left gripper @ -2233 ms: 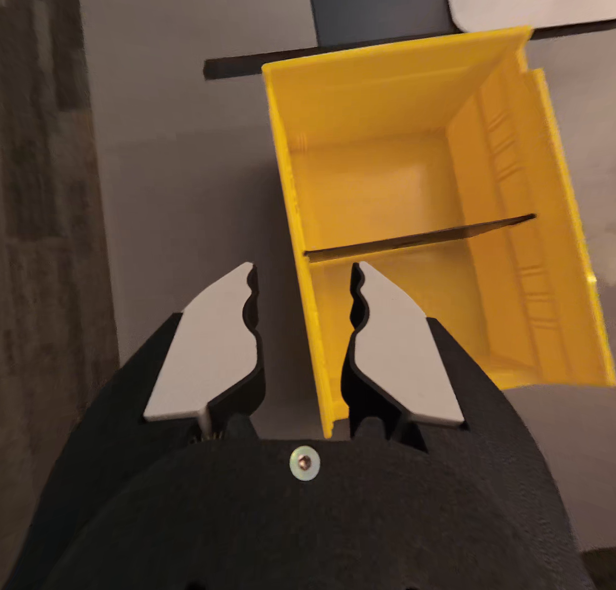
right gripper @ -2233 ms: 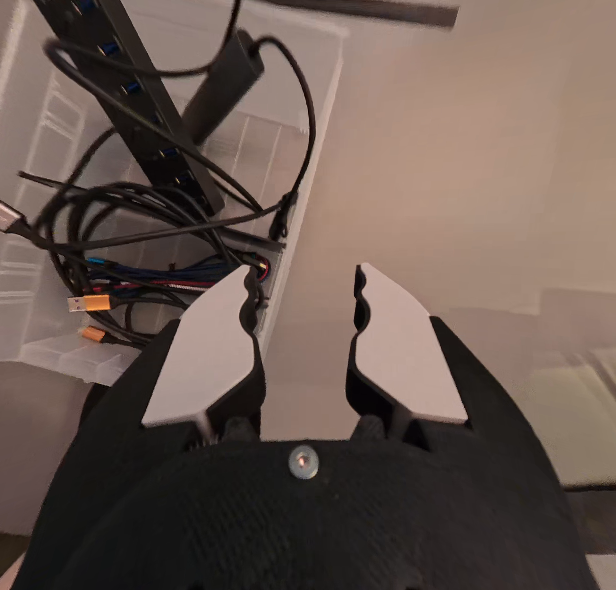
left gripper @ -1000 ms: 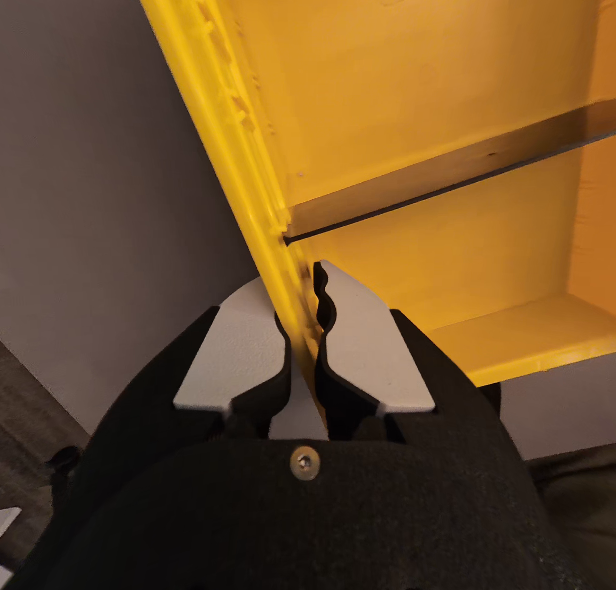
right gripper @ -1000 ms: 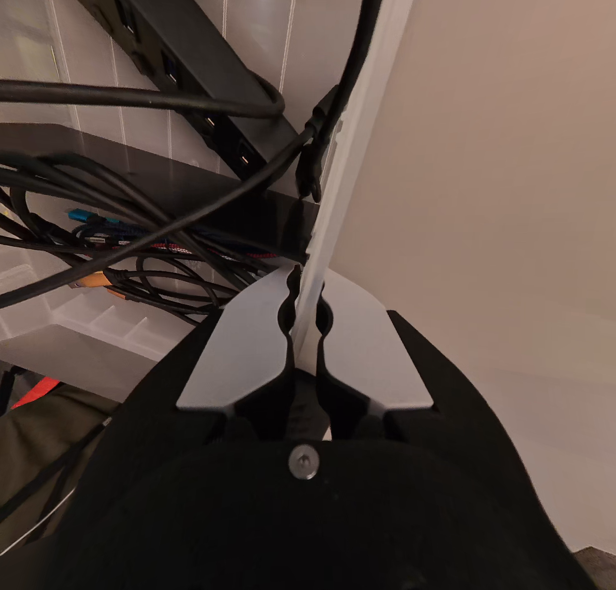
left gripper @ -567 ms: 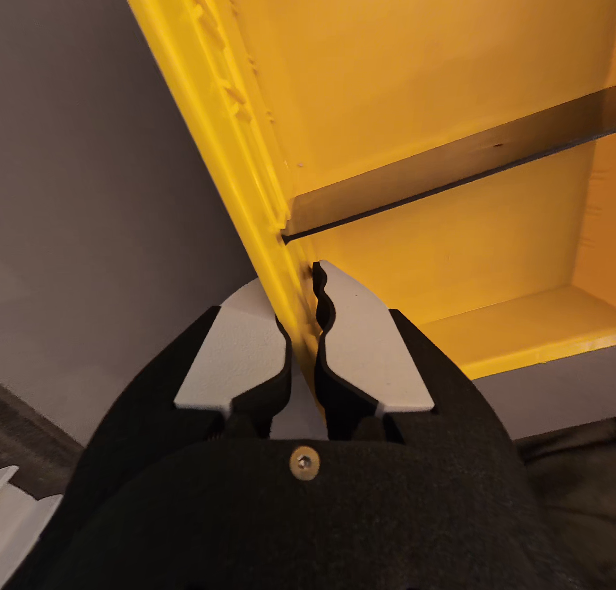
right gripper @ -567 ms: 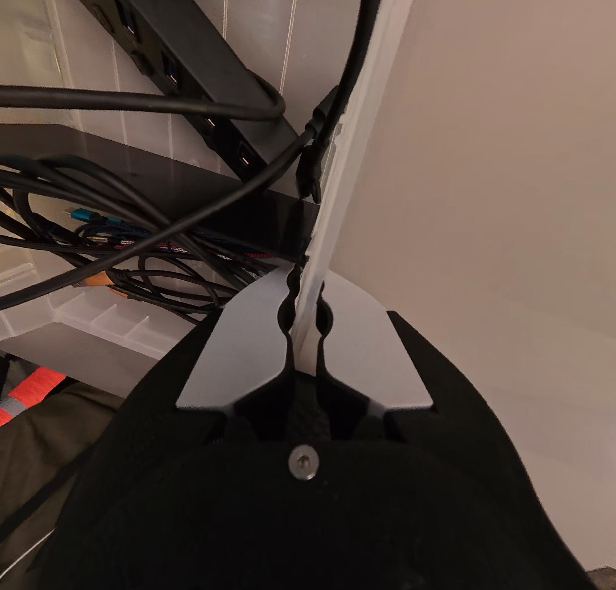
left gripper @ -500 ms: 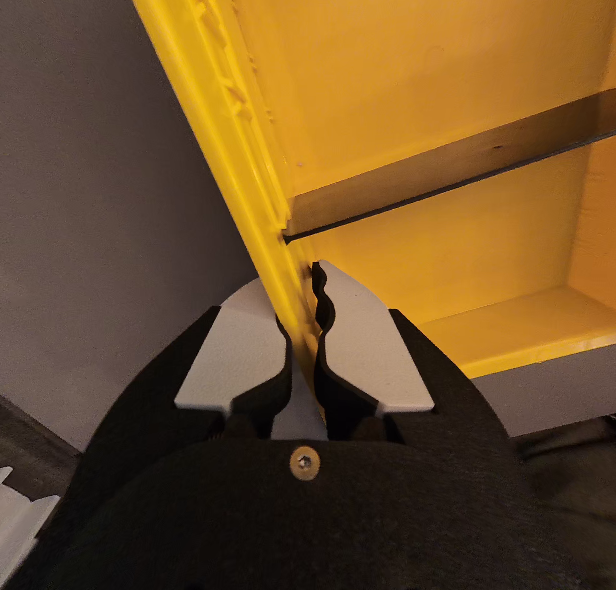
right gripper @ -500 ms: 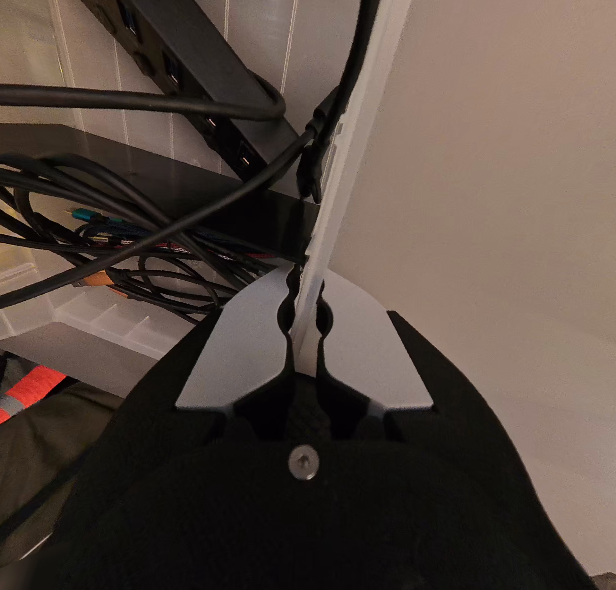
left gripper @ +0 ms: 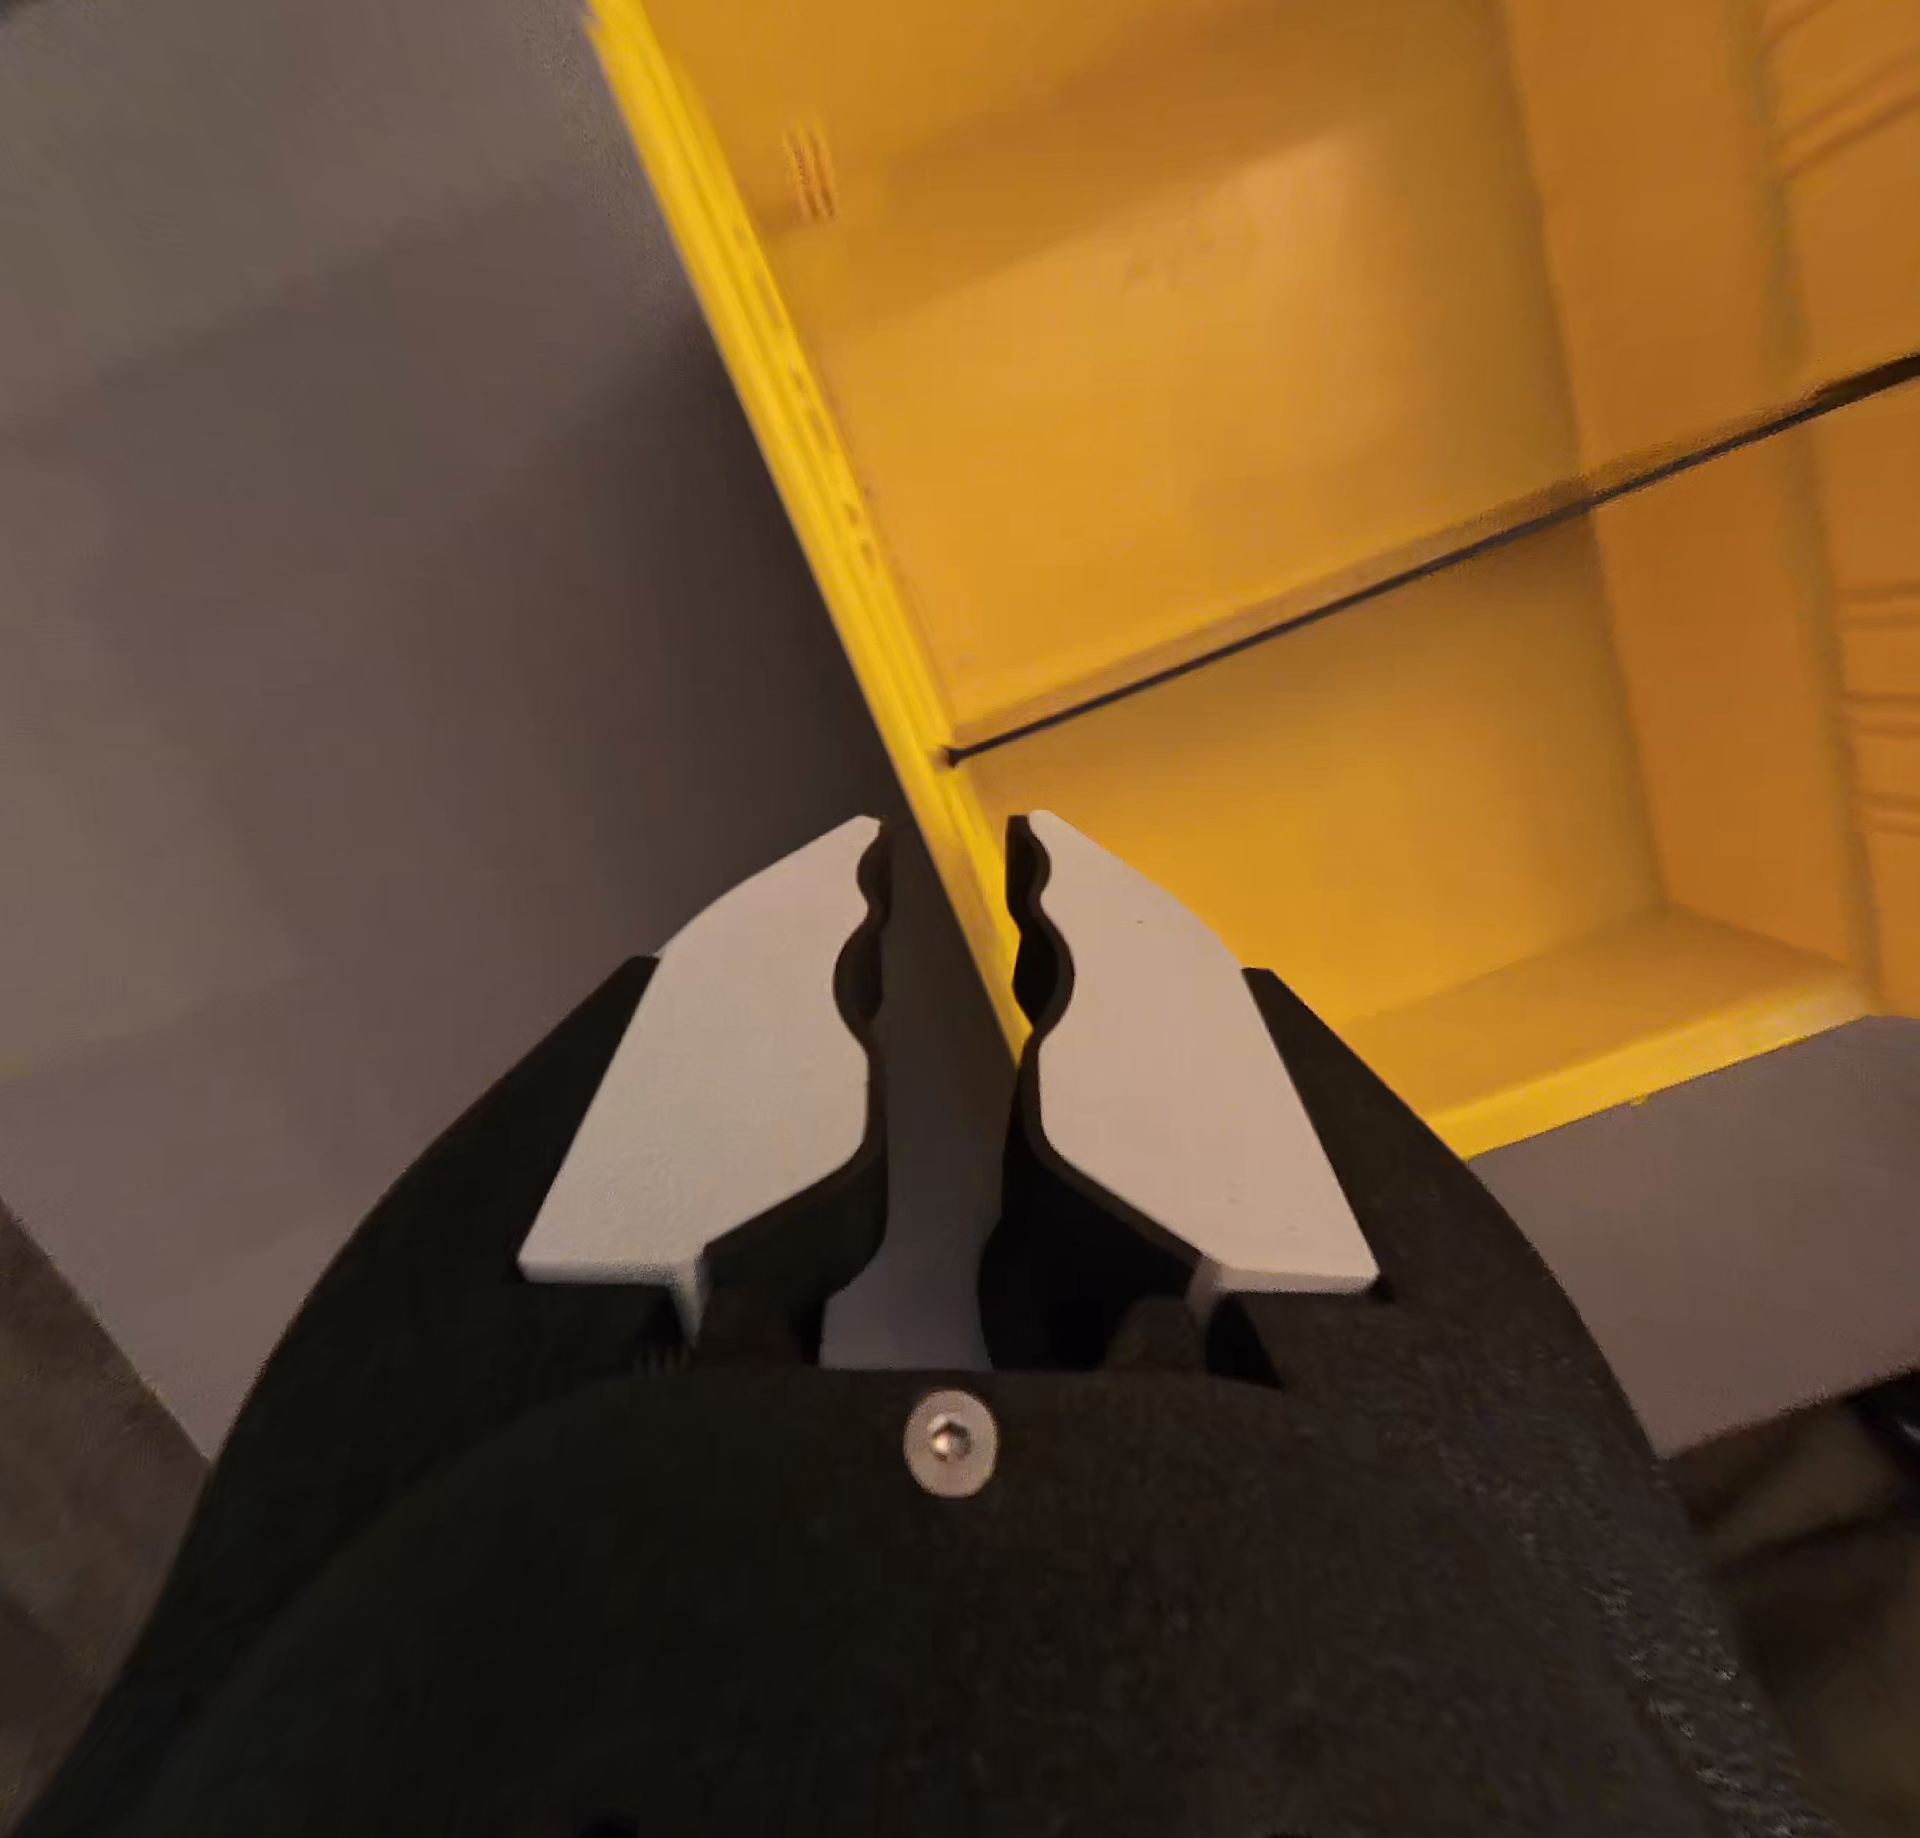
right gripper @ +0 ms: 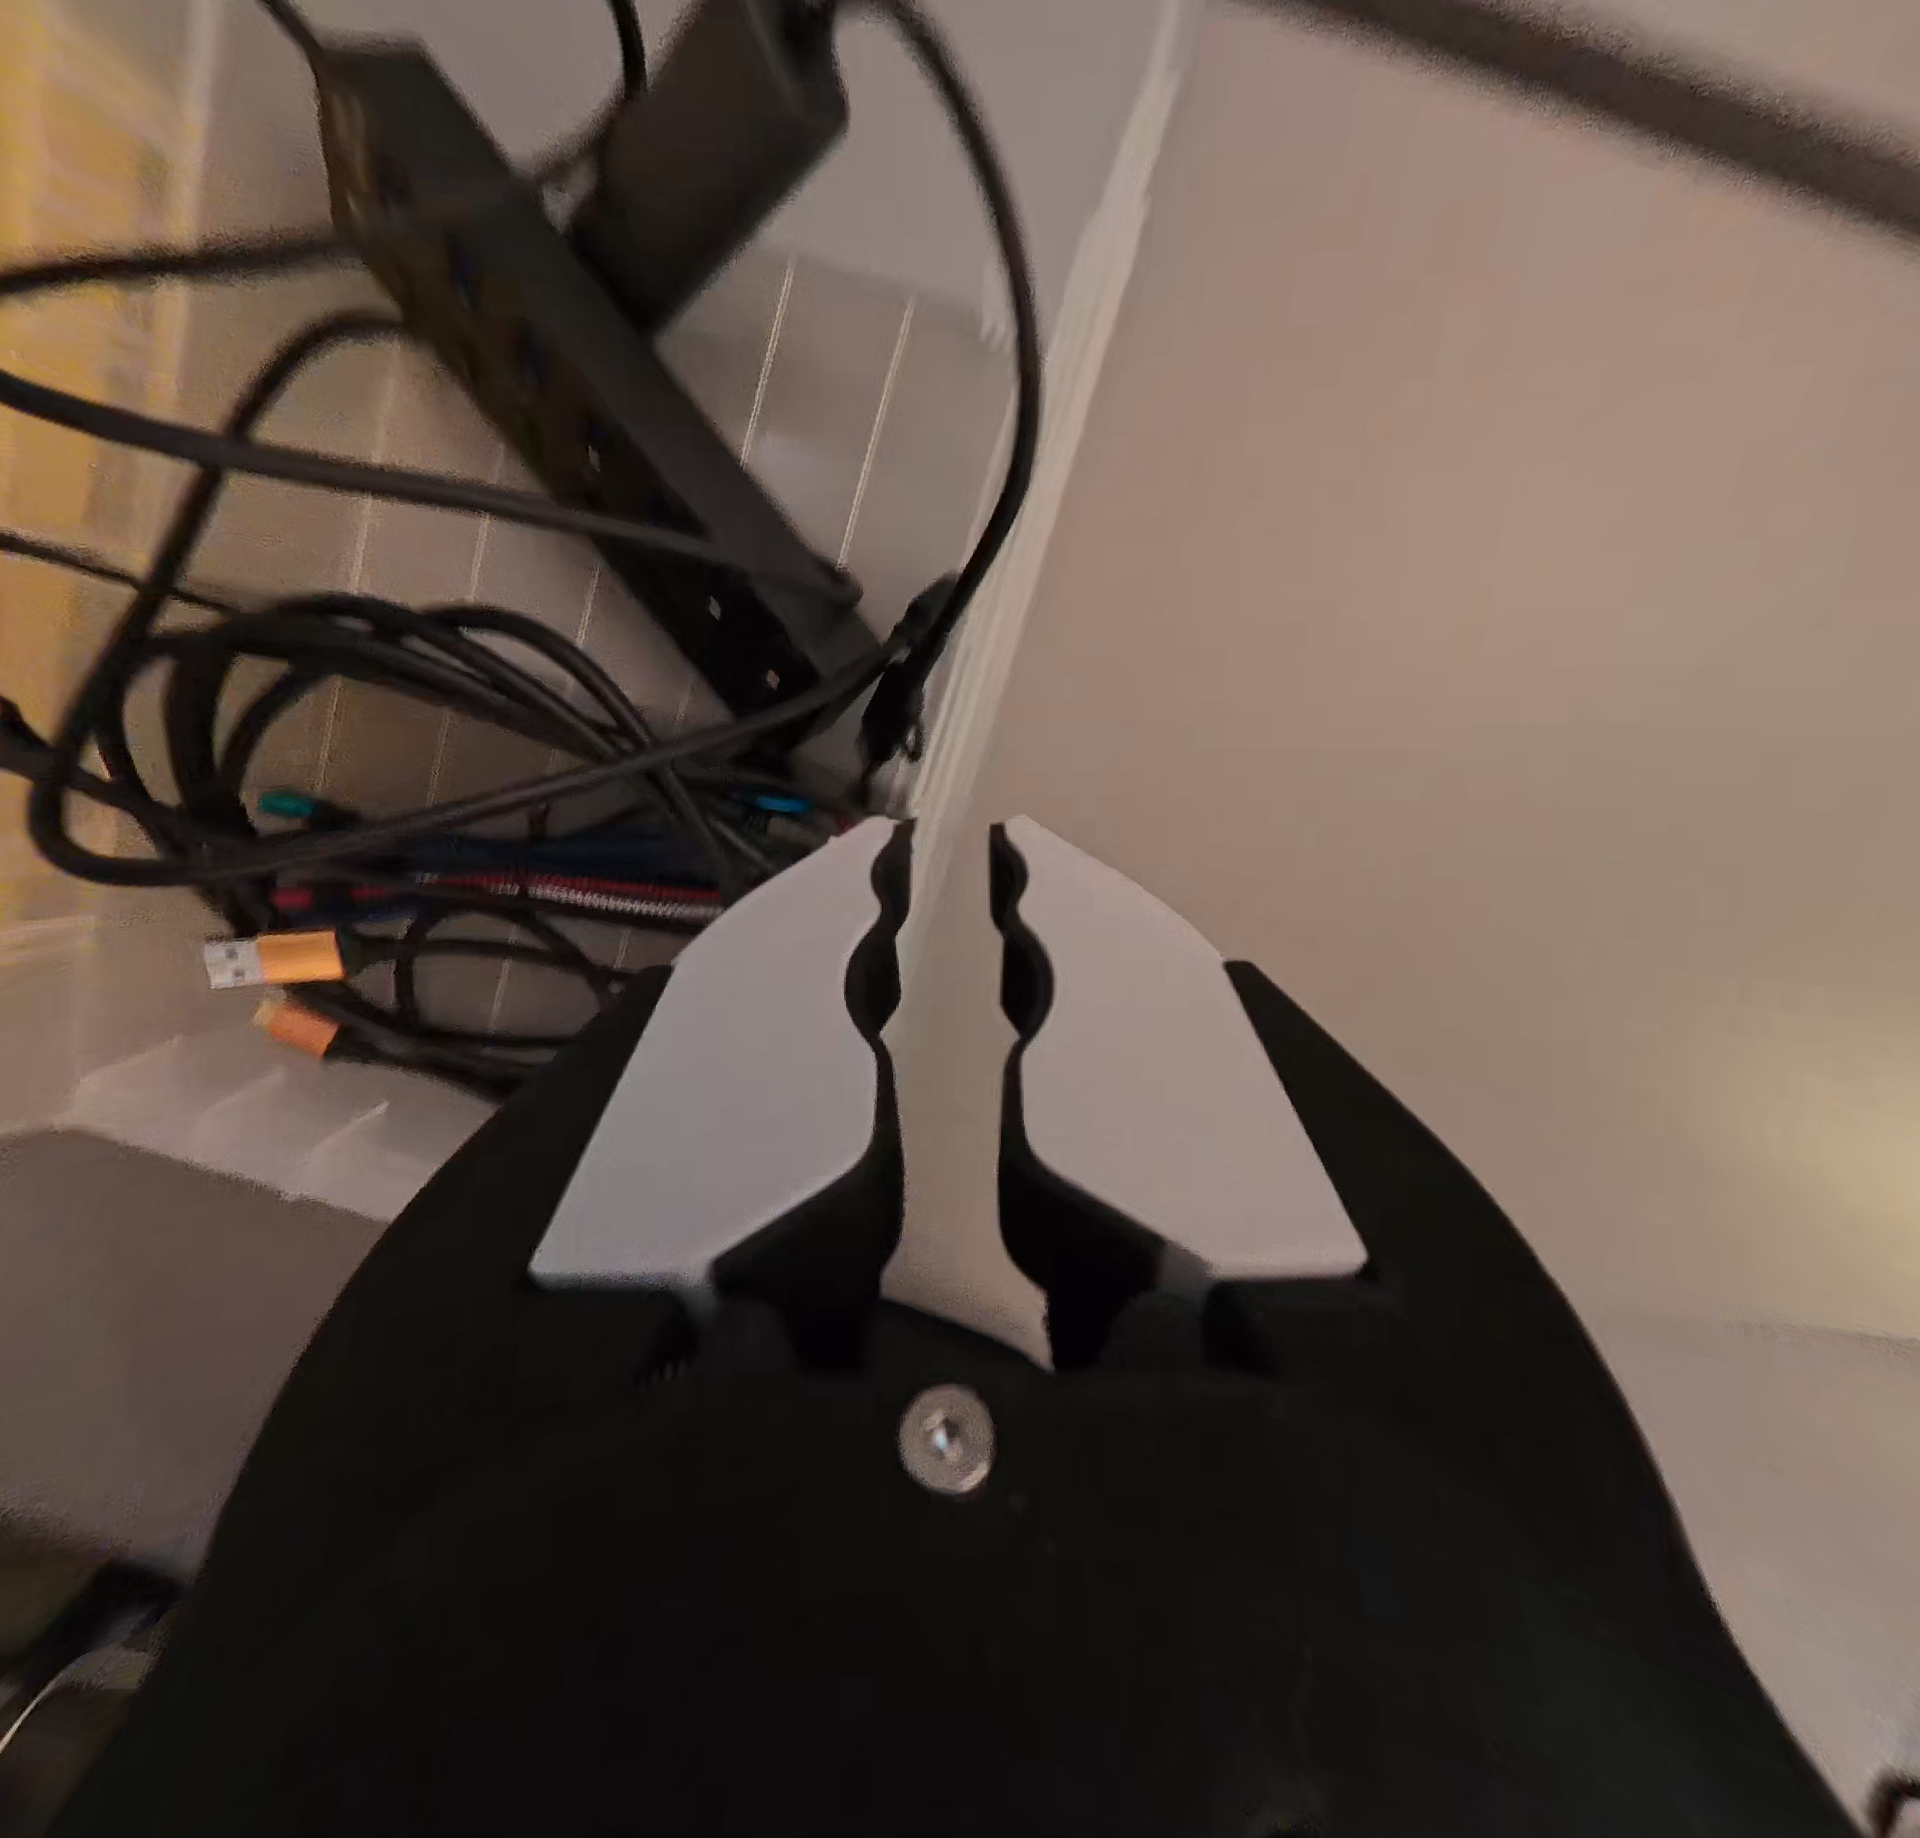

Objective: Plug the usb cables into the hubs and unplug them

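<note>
— What colours do you have on your side?

— I see a bright yellow bin (left gripper: 1195, 438) with a thin black divider (left gripper: 1455, 552), on a grey tabletop (left gripper: 364, 541).

— And the other camera?

— I see a clear, whitish bin (right gripper: 1049, 438) with black hubs (right gripper: 582, 417), black cables (right gripper: 416, 656), one red-and-white braided cable (right gripper: 592, 889), orange plugs (right gripper: 296, 957) and teal plugs (right gripper: 291, 804).

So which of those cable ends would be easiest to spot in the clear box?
Look in the clear plastic bin, full of dark tangled cables. Near its front left corner lies a plug with an orange sleeve and a silver metal tip, lying above a smaller orange one.
</note>
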Tool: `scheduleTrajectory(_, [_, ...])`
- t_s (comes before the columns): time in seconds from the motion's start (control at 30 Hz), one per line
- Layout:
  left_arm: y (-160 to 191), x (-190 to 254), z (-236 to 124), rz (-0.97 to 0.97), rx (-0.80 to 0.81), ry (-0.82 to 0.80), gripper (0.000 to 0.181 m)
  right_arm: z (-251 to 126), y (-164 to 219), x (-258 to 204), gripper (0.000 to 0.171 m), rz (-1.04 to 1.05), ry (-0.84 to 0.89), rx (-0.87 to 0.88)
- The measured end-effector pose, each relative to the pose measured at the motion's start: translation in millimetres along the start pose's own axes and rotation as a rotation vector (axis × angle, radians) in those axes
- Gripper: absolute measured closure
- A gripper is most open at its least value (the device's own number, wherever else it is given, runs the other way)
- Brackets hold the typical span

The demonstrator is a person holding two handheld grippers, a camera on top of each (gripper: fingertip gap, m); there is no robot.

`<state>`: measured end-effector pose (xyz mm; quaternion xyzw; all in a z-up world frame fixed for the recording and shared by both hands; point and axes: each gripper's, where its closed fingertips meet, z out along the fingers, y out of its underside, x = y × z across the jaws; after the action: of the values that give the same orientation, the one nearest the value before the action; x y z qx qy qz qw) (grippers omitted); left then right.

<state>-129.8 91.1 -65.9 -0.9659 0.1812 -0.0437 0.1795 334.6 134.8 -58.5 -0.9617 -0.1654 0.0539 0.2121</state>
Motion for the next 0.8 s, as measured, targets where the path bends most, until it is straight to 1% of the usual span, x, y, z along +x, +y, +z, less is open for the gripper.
scheduleTrajectory(0.03, [-5.7, -3.5, -9.8, -0.003, 0.055, -0.009, 0.161, -15.7, -12.5, 1.7, 0.150, -0.027, 0.057, 0.092])
scheduleTrajectory(0.1, [-16.9, -8.3, -31.0, -0.005, 0.172, -0.010, 0.158, -56.6, -45.4, -9.0, 0.148, -0.125, 0.152, 0.349])
scheduleTrajectory(0.17, [-29.9, -12.8, -55.3, 0.003, 0.315, -0.022, 0.158, -101.1, -72.4, -39.4, 0.147, -0.255, 0.203, 0.634])
scheduleTrajectory(0.2, [-35.6, -14.8, -68.1, 0.008, 0.385, -0.031, 0.158, -118.4, -78.3, -57.3, 0.146, -0.295, 0.210, 0.744])
scheduleTrajectory(0.23, [-40.7, -16.9, -81.1, 0.015, 0.453, -0.044, 0.158, -128.6, -80.0, -77.2, 0.142, -0.332, 0.189, 0.810])
scheduleTrajectory(0.27, [-44.1, -18.3, -93.4, 0.019, 0.514, -0.056, 0.158, -131.0, -78.6, -95.2, 0.140, -0.341, 0.155, 0.823])
scheduleTrajectory(0.33, [-45.4, -18.0, -112.1, 0.023, 0.590, -0.059, 0.158, -118.6, -68.6, -132.9, 0.137, -0.334, 0.045, 0.756])
scheduleTrajectory(0.47, [-39.1, -8.9, -130.1, 0.046, 0.623, -0.028, 0.158, -89.7, -55.5, -207.5, 0.136, -0.320, -0.139, 0.675])
scheduleTrajectory(0.53, [-38.5, -4.8, -136.0, 0.064, 0.640, -0.025, 0.158, -73.6, -52.3, -239.2, 0.131, -0.318, -0.186, 0.619])
scheduleTrajectory(0.57, [-38.9, -2.2, -138.4, 0.074, 0.650, -0.019, 0.158, -66.4, -51.5, -253.4, 0.130, -0.321, -0.204, 0.594])
scheduleTrajectory(0.67, [-40.4, 7.4, -142.8, 0.101, 0.669, 0.013, 0.158, -41.6, -49.8, -277.8, 0.125, -0.297, -0.181, 0.500])
scheduleTrajectory(0.73, [-40.5, 12.1, -143.3, 0.119, 0.669, 0.022, 0.158, -23.3, -47.6, -280.2, 0.119, -0.277, -0.102, 0.434])
scheduleTrajectory(0.8, [-40.8, 16.0, -143.6, 0.137, 0.669, 0.027, 0.158, -3.4, -45.1, -281.8, 0.117, -0.260, -0.055, 0.363])
